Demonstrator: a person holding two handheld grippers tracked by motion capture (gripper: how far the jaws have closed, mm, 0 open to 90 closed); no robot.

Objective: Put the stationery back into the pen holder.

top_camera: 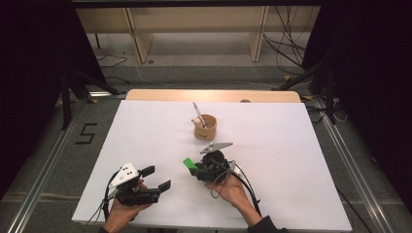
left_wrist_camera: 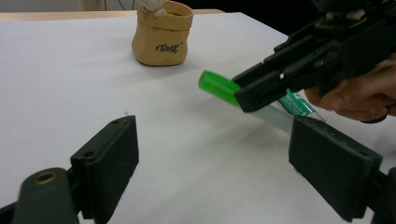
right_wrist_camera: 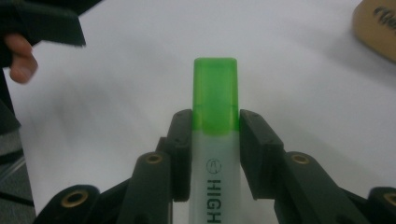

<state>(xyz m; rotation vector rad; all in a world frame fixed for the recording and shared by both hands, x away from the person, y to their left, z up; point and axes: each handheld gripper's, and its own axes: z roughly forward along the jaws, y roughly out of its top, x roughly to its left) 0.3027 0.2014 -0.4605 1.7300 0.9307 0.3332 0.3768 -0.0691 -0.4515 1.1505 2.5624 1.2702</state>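
In the high view we see a white table (top_camera: 291,160) with a tan cup (top_camera: 206,127) standing toward its far middle. A pen (top_camera: 197,112) leans out of the cup, and a small pale thing beside it is too small for us to name. On the near side of the cup, the right gripper (top_camera: 195,171) holds a highlighter (top_camera: 190,164), whose green cap pokes out to the left. The left gripper (top_camera: 156,177) lies nearer the table's front edge, to the left of the cup and well apart from it; its jaws stand spread with nothing between them.

In the left gripper view we look between our own two wide-apart jaws, bare table between them. The cup (left_wrist_camera: 162,33) sits far ahead, with dark lettering on its side. To the right of the cup and nearer to us, the right gripper (left_wrist_camera: 254,91) hangs above the table, clamped on the highlighter (left_wrist_camera: 219,87); the green cap juts toward the cup's side, and the clear body with a green label runs back under the hand (left_wrist_camera: 355,95).

In the right gripper view we see the two jaws pressed on either side of the highlighter (right_wrist_camera: 215,135), just where the green cap meets the pale body. Black letters reading "HIGH" run along the body. The cup's edge (right_wrist_camera: 376,30) shows at the upper right, and a jaw of the left gripper (right_wrist_camera: 44,23) at the upper left.
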